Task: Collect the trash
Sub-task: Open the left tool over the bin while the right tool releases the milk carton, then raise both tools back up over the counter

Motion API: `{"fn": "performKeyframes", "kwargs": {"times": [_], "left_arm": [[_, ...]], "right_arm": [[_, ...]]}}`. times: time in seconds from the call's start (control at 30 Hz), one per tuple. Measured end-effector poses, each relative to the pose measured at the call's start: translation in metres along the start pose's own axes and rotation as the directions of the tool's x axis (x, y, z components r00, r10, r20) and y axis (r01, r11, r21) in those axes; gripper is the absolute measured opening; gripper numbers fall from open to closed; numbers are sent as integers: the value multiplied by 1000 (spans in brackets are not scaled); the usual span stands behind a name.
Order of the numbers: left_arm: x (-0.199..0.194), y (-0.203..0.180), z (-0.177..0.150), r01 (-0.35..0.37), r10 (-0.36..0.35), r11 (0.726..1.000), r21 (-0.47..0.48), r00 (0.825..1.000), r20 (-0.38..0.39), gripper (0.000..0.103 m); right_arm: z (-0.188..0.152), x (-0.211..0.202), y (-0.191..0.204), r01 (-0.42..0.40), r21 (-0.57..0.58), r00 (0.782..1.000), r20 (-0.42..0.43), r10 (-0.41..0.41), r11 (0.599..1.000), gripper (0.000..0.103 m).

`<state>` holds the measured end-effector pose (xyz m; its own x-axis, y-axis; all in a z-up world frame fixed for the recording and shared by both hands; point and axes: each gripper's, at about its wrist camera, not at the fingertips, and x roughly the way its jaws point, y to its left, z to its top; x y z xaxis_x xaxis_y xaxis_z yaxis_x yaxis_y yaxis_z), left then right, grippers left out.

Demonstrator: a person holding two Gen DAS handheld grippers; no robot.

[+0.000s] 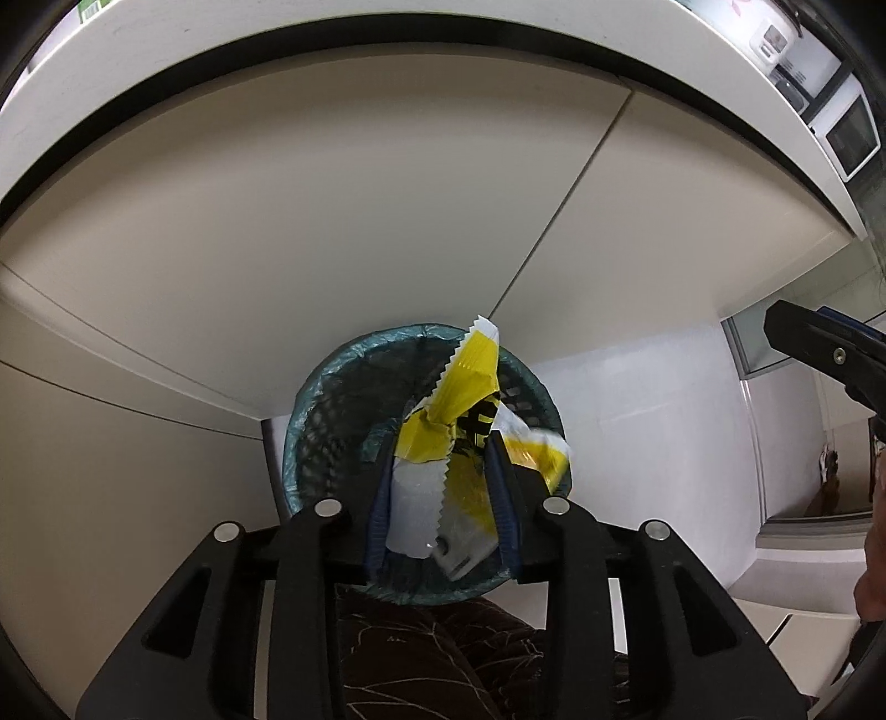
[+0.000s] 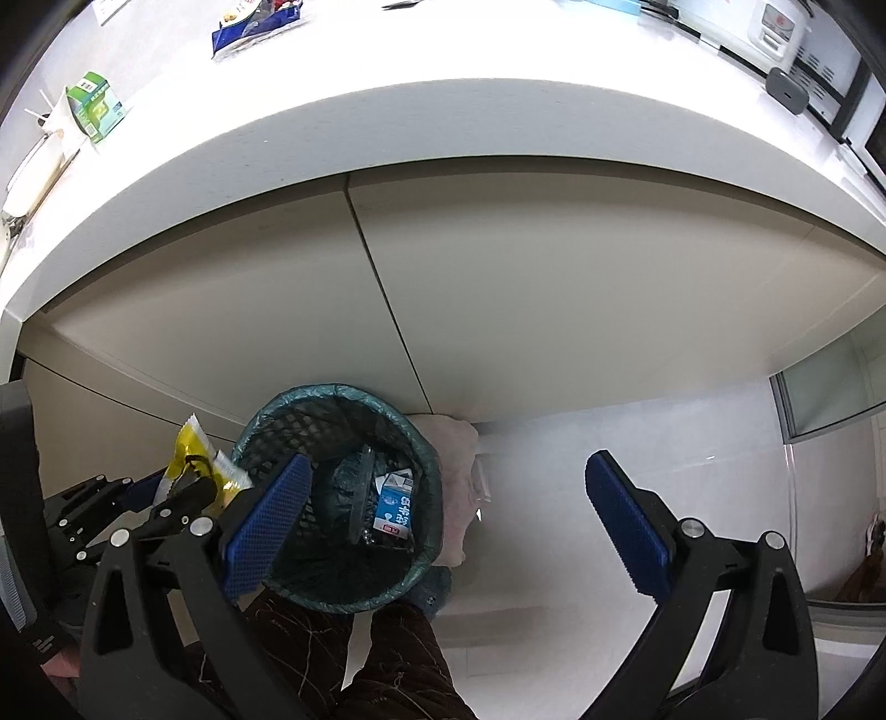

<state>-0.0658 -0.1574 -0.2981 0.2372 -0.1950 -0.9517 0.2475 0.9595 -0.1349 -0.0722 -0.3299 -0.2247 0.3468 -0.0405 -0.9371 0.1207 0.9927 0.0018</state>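
Note:
A crumpled yellow-and-white wrapper sits between the fingers of my left gripper, right over the mouth of a black mesh bin lined with a teal bag. The jaws stand partly apart and I see no firm pinch on the wrapper. In the right wrist view the same bin holds a blue-and-white milk carton and a dark crumpled piece. The wrapper and left gripper hover by its left rim. My right gripper is wide open with nothing in it, above the bin's right side.
The bin stands on a white floor against beige cabinet doors. The white counter above carries a green carton, a blue snack bag and a rice cooker. A pink cloth lies beside the bin. A person's patterned dark trouser leg is below.

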Motion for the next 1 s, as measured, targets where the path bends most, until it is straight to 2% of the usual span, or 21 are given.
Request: {"fn": "performKeyframes", "kwargs": {"times": [0.07, 0.13, 0.33, 0.37, 0.43, 0.57, 0.73, 1.0], "left_arm": [[0, 0, 2, 3, -3, 1000, 6, 1000, -2, 36], [0, -3, 3, 0, 0, 1000, 10, 1000, 2, 44], [2, -4, 7, -10, 10, 1000, -2, 1000, 16, 61], [-2, -3, 7, -8, 8, 1000, -4, 1000, 26, 62], [-13, -4, 7, -9, 9, 1000, -10, 999, 45, 71], [-33, 4, 12, -13, 15, 1000, -27, 996, 85, 77], [-68, 11, 19, -14, 23, 998, -63, 991, 132, 96], [-118, 35, 35, -45, 66, 991, -130, 985, 160, 97]], "right_arm": [[-1, 2, -1, 3, -1, 1000, -1, -3, 1000, 95], [0, 1, -1, 8, -6, 1000, 0, -8, 1000, 95], [3, -2, -2, 12, -5, 1000, 8, -12, 1000, 95], [4, -3, -2, 13, -7, 1000, 10, -13, 1000, 95], [6, -6, -2, 11, -7, 1000, 17, -11, 1000, 95], [12, -13, 0, 9, -13, 999, 37, -8, 1000, 95], [25, -33, 13, 8, -50, 996, 91, -4, 999, 95], [48, -64, 37, -16, -110, 987, 154, 33, 994, 95]]}}
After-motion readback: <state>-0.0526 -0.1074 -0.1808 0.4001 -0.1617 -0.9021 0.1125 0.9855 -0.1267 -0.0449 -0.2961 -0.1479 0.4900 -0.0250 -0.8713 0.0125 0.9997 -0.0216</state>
